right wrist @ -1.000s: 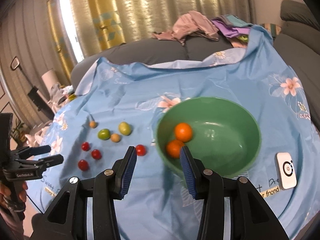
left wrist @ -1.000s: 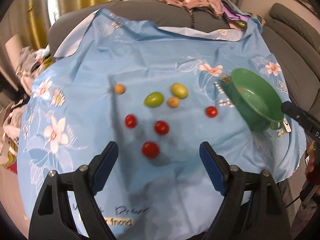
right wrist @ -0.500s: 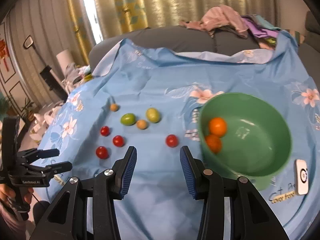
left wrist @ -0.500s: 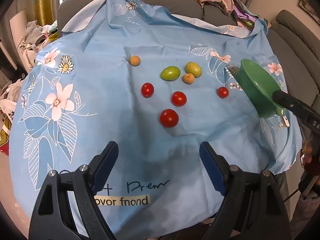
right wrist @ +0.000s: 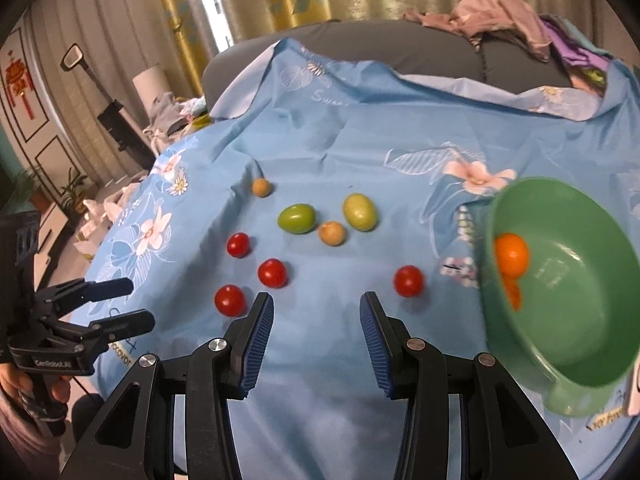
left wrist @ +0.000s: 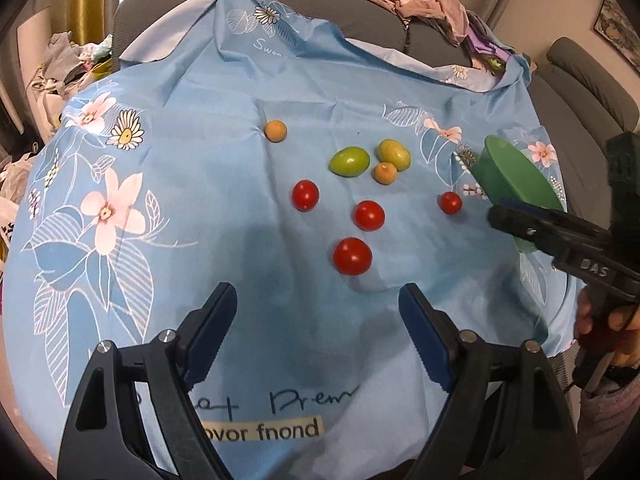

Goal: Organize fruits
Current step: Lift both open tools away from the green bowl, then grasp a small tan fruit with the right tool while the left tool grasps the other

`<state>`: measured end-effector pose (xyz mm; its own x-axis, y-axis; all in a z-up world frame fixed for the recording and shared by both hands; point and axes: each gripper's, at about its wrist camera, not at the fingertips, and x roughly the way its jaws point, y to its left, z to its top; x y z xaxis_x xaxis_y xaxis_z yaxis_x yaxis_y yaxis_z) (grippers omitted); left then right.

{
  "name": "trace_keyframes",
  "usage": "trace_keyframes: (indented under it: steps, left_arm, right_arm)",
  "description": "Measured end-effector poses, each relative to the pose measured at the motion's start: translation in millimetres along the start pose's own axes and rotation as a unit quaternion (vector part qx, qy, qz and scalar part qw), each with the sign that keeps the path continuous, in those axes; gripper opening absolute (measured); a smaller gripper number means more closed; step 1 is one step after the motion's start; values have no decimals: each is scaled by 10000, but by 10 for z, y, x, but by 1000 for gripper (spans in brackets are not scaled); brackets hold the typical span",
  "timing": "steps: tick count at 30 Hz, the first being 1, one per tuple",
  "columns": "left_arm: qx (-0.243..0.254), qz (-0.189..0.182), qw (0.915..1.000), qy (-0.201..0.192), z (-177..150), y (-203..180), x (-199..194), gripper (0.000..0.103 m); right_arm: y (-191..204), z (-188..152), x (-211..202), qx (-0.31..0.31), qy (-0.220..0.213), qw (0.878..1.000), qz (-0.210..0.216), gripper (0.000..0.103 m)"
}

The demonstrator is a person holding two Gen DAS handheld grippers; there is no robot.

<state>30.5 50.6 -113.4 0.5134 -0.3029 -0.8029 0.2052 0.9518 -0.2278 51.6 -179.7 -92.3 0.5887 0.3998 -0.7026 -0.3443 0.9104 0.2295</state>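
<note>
Several red tomatoes lie on the blue floral cloth (left wrist: 200, 200); the nearest tomato (left wrist: 352, 256) is just ahead of my open, empty left gripper (left wrist: 316, 304). Two green fruits (left wrist: 349, 161) and two small tan fruits (left wrist: 275, 131) lie beyond. A green bowl (right wrist: 560, 280) at the right holds two oranges (right wrist: 511, 255). My right gripper (right wrist: 317, 304) is open and empty, low over the cloth between a middle tomato (right wrist: 272, 273) and the tomato nearest the bowl (right wrist: 408, 281). The right gripper also shows in the left wrist view (left wrist: 520, 220).
The cloth covers a grey sofa (left wrist: 360, 16) with a heap of clothes (right wrist: 500, 12) at the back right. A white device (right wrist: 634, 392) lies by the bowl at the right edge. The cloth's front edge is just below both grippers.
Both grippers have pulled back and swung left; the bowl now sits further right in both views. The fruits have not moved. Both grippers stay open.
</note>
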Motion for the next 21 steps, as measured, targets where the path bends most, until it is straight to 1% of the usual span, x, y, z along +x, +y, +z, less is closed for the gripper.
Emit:
trace_keyframes:
  steps: [6,14,21]
  left_arm:
    - [-32,25,10000,-42,141,100,93,83]
    - [80,76,9999,-58,339,160,221,83]
    - [150,133,9998,8,517,166,368,83]
  right_arm:
    - [7,163,356,-66,197,9997,107,45]
    - [-81,407,930,-136,705,9974,113,45]
    - [-151,513,1194,-168,939,9954,101,45]
